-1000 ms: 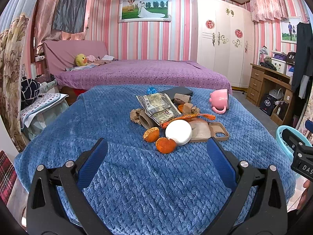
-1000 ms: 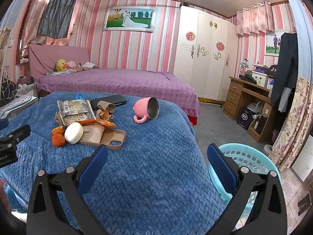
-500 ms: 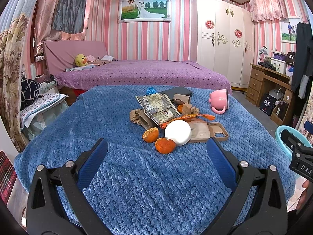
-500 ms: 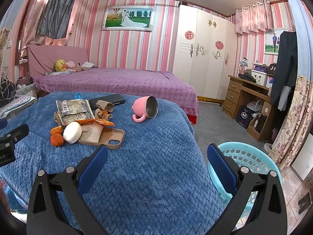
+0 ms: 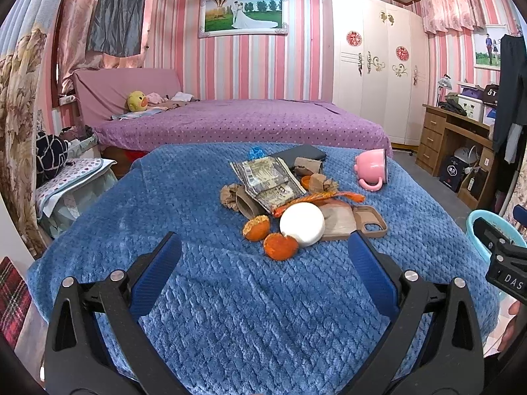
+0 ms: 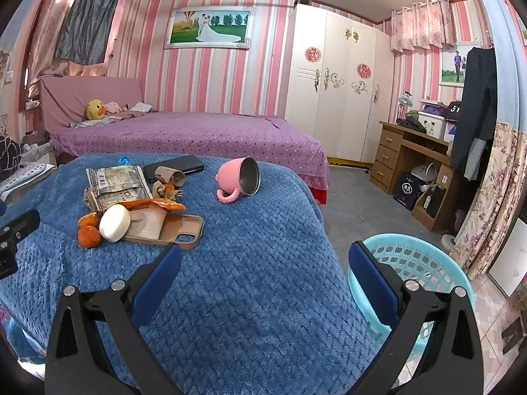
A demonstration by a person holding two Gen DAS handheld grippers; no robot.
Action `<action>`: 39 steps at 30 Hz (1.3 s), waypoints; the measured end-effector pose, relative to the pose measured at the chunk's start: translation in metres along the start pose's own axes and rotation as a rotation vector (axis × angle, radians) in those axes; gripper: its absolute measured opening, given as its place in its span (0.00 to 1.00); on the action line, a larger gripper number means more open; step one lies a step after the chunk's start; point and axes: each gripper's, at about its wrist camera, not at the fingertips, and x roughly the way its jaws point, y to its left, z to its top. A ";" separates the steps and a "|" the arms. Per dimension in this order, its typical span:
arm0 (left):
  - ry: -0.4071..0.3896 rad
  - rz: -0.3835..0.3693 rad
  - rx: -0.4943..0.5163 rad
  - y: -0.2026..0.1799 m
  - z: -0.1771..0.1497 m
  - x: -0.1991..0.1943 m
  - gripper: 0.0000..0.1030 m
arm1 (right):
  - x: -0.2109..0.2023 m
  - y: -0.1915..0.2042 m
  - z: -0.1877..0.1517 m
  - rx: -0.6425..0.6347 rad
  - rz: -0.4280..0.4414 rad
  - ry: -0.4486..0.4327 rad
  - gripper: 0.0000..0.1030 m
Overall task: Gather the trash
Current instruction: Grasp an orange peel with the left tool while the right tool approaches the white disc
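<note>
A pile of litter lies on the blue blanket point(image 5: 204, 283): orange peels point(image 5: 280, 246), an orange wrapper point(image 5: 324, 197), a crumpled foil packet point(image 5: 268, 181), brown paper scraps point(image 5: 235, 197) and a small blue wrapper point(image 5: 255, 153). The peels point(image 6: 88, 230) and packet point(image 6: 115, 184) also show in the right wrist view. A light-blue basket point(image 6: 415, 263) stands on the floor at the right. My left gripper point(image 5: 263, 256) is open and empty, just short of the peels. My right gripper point(image 6: 263, 270) is open and empty over the blanket's right edge.
Among the litter lie a white round puck point(image 5: 302, 223), a tan phone case point(image 5: 367, 222), a black phone point(image 5: 301, 154) and a tipped pink mug point(image 5: 371, 166). A purple bed point(image 5: 243, 121) stands behind, a wardrobe point(image 6: 342, 92) and wooden desk point(image 6: 415, 164) at the right.
Both grippers have edged slightly forward toward the pile. Both stay open; nothing on the blanket has moved.
</note>
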 end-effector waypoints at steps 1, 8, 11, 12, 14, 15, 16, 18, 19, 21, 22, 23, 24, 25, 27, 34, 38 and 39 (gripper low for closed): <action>-0.003 -0.001 0.007 0.000 0.003 0.000 0.95 | 0.000 0.000 0.003 0.001 -0.001 0.000 0.96; 0.015 -0.044 0.006 0.004 0.033 0.009 0.95 | 0.005 0.000 0.037 -0.015 -0.008 -0.029 0.96; 0.010 -0.045 0.012 0.007 0.051 0.017 0.95 | 0.013 0.000 0.054 -0.009 -0.010 -0.039 0.96; 0.004 -0.042 0.017 0.008 0.058 0.021 0.95 | 0.018 0.000 0.061 -0.005 -0.011 -0.042 0.96; -0.007 -0.034 0.019 0.011 0.068 0.026 0.95 | 0.025 0.000 0.069 0.007 -0.009 -0.036 0.96; -0.013 -0.025 0.024 0.013 0.076 0.031 0.95 | 0.031 0.000 0.074 0.014 -0.004 -0.030 0.96; -0.017 -0.017 0.024 0.014 0.080 0.035 0.95 | 0.037 0.002 0.078 0.018 0.001 -0.024 0.96; -0.014 -0.011 0.019 0.021 0.088 0.044 0.95 | 0.048 0.005 0.084 0.020 0.006 -0.015 0.96; -0.003 -0.017 0.017 0.025 0.092 0.052 0.95 | 0.054 0.007 0.087 0.018 0.007 -0.012 0.96; 0.017 -0.031 0.015 0.031 0.094 0.063 0.95 | 0.065 0.013 0.087 0.013 0.008 -0.004 0.96; 0.031 -0.032 0.013 0.036 0.094 0.072 0.95 | 0.070 0.015 0.087 0.009 0.009 0.003 0.96; 0.041 -0.026 0.010 0.040 0.092 0.077 0.95 | 0.075 0.018 0.086 0.007 0.011 0.009 0.96; 0.050 -0.020 0.005 0.043 0.090 0.082 0.95 | 0.081 0.020 0.082 0.007 0.014 0.016 0.96; 0.072 -0.015 -0.011 0.049 0.085 0.091 0.95 | 0.085 0.021 0.079 0.007 0.016 0.019 0.96; 0.105 -0.015 -0.028 0.056 0.080 0.101 0.95 | 0.093 0.026 0.070 -0.005 0.018 0.029 0.96; 0.151 0.081 -0.016 0.077 0.065 0.129 0.95 | 0.115 0.042 0.045 -0.045 0.047 0.093 0.96; 0.186 0.110 -0.022 0.088 0.056 0.140 0.95 | 0.119 0.052 0.038 -0.066 0.068 0.120 0.96; 0.195 0.116 -0.017 0.089 0.054 0.142 0.95 | 0.119 0.055 0.037 -0.071 0.070 0.129 0.96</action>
